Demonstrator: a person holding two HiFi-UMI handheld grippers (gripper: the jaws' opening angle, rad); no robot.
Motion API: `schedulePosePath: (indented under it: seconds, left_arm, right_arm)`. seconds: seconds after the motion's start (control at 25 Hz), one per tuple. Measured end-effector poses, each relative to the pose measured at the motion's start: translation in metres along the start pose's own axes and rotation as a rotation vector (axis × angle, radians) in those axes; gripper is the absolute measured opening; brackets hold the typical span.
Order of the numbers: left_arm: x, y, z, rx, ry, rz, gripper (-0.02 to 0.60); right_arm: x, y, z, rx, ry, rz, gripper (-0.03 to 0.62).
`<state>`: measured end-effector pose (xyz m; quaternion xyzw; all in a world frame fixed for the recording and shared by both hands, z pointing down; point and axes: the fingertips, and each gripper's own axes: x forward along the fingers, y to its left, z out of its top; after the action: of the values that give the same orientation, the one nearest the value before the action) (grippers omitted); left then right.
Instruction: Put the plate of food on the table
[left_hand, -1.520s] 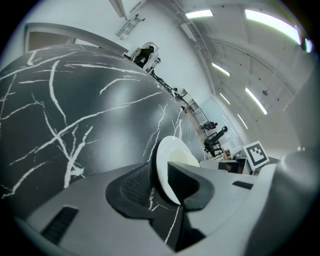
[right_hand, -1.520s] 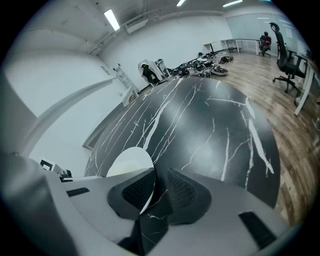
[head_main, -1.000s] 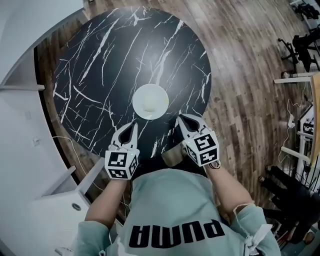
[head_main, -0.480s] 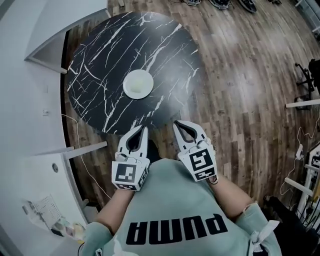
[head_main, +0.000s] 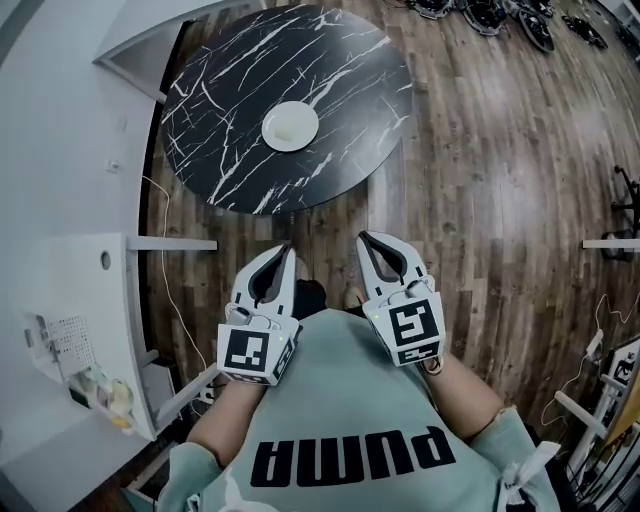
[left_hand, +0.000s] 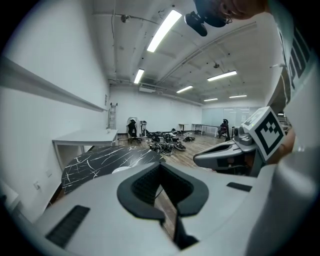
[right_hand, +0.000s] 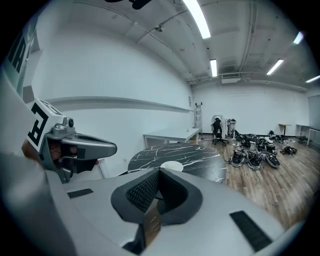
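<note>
Left claw (head_main: 287, 250), closed, half-hides plate (head_main: 290, 127) that head view shows whole.

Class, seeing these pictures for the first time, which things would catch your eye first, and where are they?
A round black marble table with white veins stands at the top of the head view, a white plate at its middle. Nearer the person, the left hand-held gripper and right hand-held gripper point toward it, both shut and empty.

We spot white round plate (head_main: 290, 127), lying flat on round black table (head_main: 350, 70) with white marble veining. Plate near table's middle. Pale food on it, too small for us to tell.
</note>
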<state>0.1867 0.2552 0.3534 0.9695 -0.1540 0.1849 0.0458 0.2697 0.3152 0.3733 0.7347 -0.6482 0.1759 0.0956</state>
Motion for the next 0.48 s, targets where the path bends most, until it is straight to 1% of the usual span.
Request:
schedulePosePath:
  seconds: [0.2,0.48]
  left_arm:
    - [-0.029,-0.006,0.002,0.025,0.002,0.036,0.006]
    - [-0.075,-0.006,-0.010,0.013,-0.011,0.052,0.006]
  right_arm:
    - [-0.021,0.015,0.007,-0.014,-0.023,0.010,0.008]
    - [-0.038,0.050,0.000,-0.013,-0.019,-0.009,0.008]
